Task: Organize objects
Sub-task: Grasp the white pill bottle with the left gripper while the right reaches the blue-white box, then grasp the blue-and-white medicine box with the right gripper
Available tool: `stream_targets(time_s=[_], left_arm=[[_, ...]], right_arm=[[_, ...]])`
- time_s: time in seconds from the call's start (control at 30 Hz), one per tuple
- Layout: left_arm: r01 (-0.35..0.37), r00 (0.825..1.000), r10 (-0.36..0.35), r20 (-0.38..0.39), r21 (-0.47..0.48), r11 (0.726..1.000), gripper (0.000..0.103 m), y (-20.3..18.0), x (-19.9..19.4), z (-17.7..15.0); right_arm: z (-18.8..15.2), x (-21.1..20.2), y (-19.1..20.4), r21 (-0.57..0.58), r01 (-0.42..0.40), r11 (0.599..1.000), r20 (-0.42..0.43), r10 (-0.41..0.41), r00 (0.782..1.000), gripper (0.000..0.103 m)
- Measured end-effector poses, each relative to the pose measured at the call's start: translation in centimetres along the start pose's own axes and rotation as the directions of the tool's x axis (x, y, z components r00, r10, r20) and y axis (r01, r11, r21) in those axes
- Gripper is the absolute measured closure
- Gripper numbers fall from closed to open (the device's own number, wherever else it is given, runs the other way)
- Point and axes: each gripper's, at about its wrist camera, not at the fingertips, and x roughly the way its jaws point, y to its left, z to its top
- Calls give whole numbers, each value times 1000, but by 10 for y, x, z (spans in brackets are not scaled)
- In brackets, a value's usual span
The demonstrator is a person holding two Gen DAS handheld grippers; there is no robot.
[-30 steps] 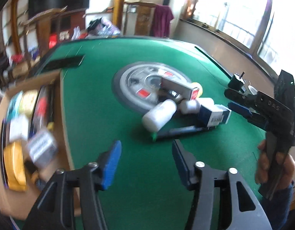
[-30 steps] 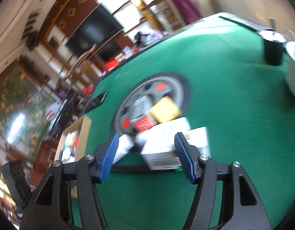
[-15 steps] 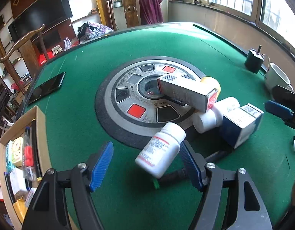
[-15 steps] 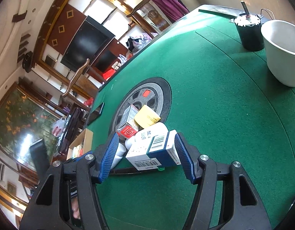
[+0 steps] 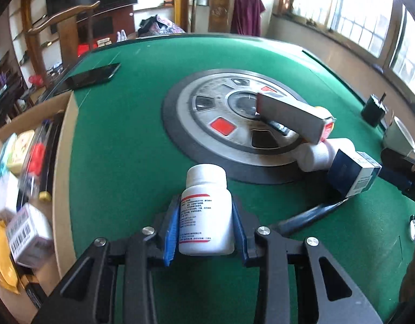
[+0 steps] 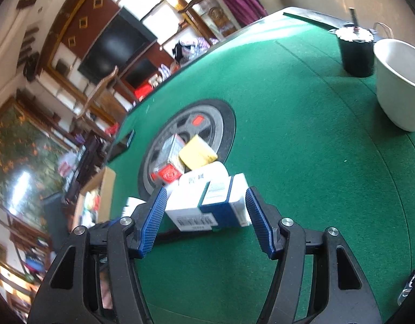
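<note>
Between the blue pads of the left gripper (image 5: 206, 228), the white pill bottle (image 5: 206, 210) is pinched across its labelled body, cap pointing away; the jaws have just been closing onto it. The grip sits on the lower half of a smooth, round wall, so the bottle may pivot or slide forward out of the pads if the gripper is tipped further down or swung fast toward the cardboard box (image 5: 62, 162) at the left table edge. That box already looks crowded with packets and cartons, so a release from height could bounce the bottle off its contents or over the rim. The right gripper (image 6: 206, 217) stands spread around the blue-and-white carton (image 6: 221, 208), with no pad pressing on it as far as the frames show. Closing here may go wrong in two ways: the carton lies skewed against a second white bottle (image 6: 200, 175), so one pad could catch that bottle instead, and the long grey carton (image 5: 293, 114) leaning on the pile may topple once its support shifts. A dark pen (image 5: 312, 213) lies partly under the blue-and-white carton and may be dragged along the green table (image 5: 121, 148).
</note>
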Motion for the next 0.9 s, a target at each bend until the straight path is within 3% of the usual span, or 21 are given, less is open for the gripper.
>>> stream_targets(time_s=[0.23,0.37,0.43,0.5,0.57,0.63,0.7,0.73,0.77,0.83,0.9], left_arm=[[0,1000,0,29,15,1000,68,2,0,-3],[18,999,-18,33,10,1000,68,4,1,-4],[36,999,-35,31,-7,999,68,8,0,-3],[43,999,-43,29,-15,999,68,10,0,-3],[42,999,-41,27,-18,999,68,11,1,-2],[43,999,-43,25,-21,999,68,12,1,-2],[43,999,-42,24,-31,999,68,14,1,-1],[40,999,-39,23,-35,999,68,16,1,-1],[38,999,-37,24,-38,999,68,17,1,-1],[37,999,-36,25,-45,998,68,19,1,-1],[39,999,-38,24,-46,998,68,19,1,-1]], right_arm=[[-14,19,35,-216,164,963,20,-163,986,36],[-19,30,42,-260,156,953,-24,-167,986,36],[-20,30,42,-242,37,970,-84,-59,995,36],[-21,25,40,-185,-139,973,-150,112,982,35],[-24,19,45,-156,-362,919,-244,319,916,35],[-25,11,48,-175,-414,893,-240,369,898,35],[-21,9,45,-186,-370,910,-200,333,921,35],[-19,6,44,-228,-265,937,-135,239,962,35],[-19,5,46,-266,-195,944,-102,173,980,35],[-15,12,49,-330,-99,939,-95,71,993,35],[-10,23,43,-319,-64,946,-104,32,994,36]])
